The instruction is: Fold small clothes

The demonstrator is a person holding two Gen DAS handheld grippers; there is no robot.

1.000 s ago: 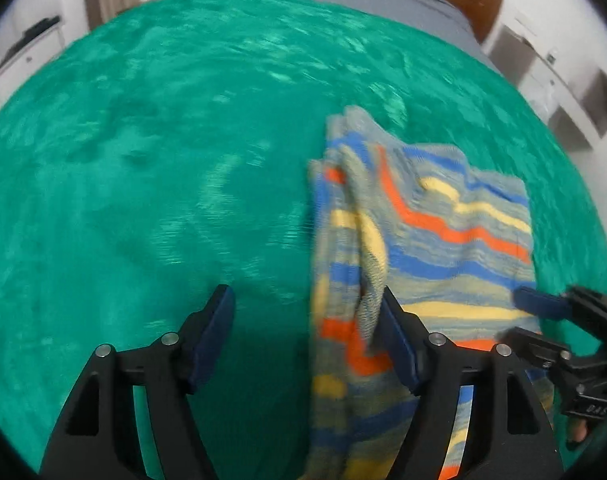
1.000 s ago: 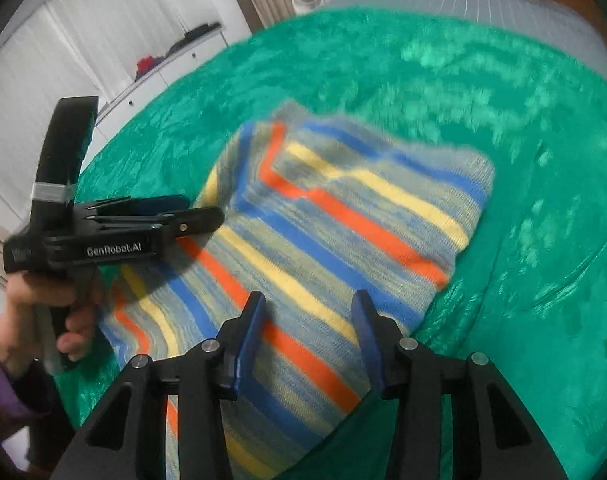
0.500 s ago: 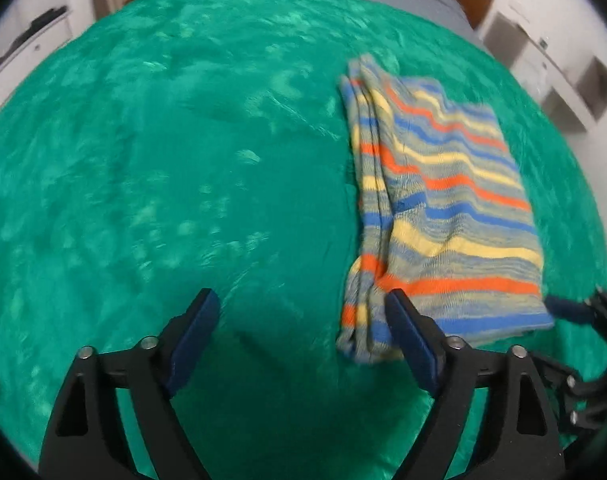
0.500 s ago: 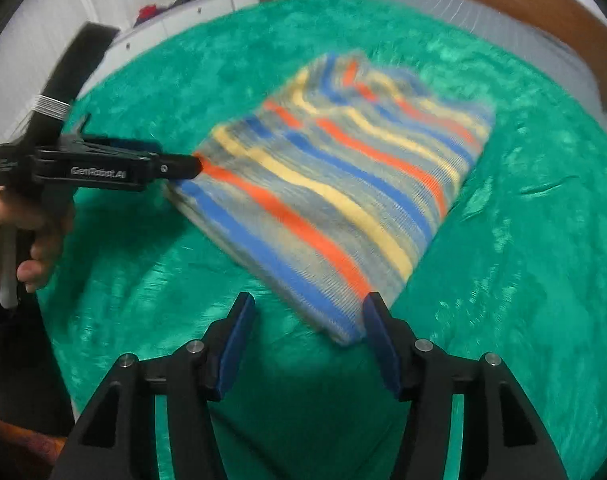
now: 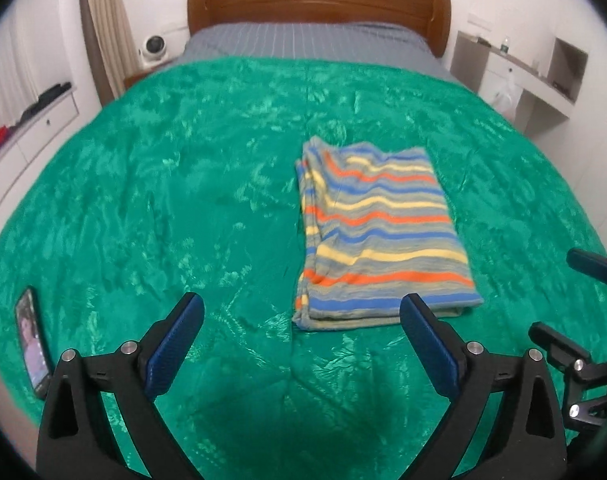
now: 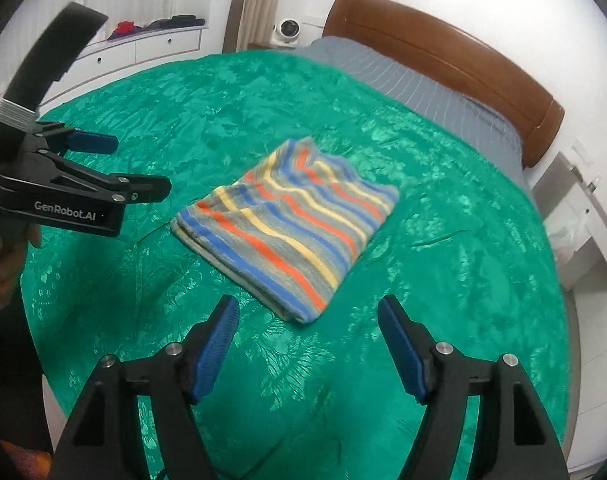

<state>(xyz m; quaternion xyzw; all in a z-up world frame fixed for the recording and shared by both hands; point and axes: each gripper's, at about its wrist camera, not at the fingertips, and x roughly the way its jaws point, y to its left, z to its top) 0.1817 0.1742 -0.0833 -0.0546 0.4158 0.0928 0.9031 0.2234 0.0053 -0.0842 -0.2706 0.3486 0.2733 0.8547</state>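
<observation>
Left wrist view: striped knit garment point(image 5: 379, 236) folded on bed point(image 5: 183, 208), soft, light (floppy layers); grab stacked near edge. Left gripper point(image 5: 301, 322) and right gripper point(image 6: 307, 320) both wide, empty.

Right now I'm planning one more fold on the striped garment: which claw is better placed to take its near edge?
Left claw, probably: open, its near edge lies between the fingers on the striped garment.

A home bedroom: a bed point(image 5: 263, 360) under a green blanket point(image 5: 183, 160), a wooden headboard point(image 5: 315, 4) at its far edge, curtains point(image 5: 103, 32) and white built-in drawers point(image 5: 31, 128) along the walls
</observation>
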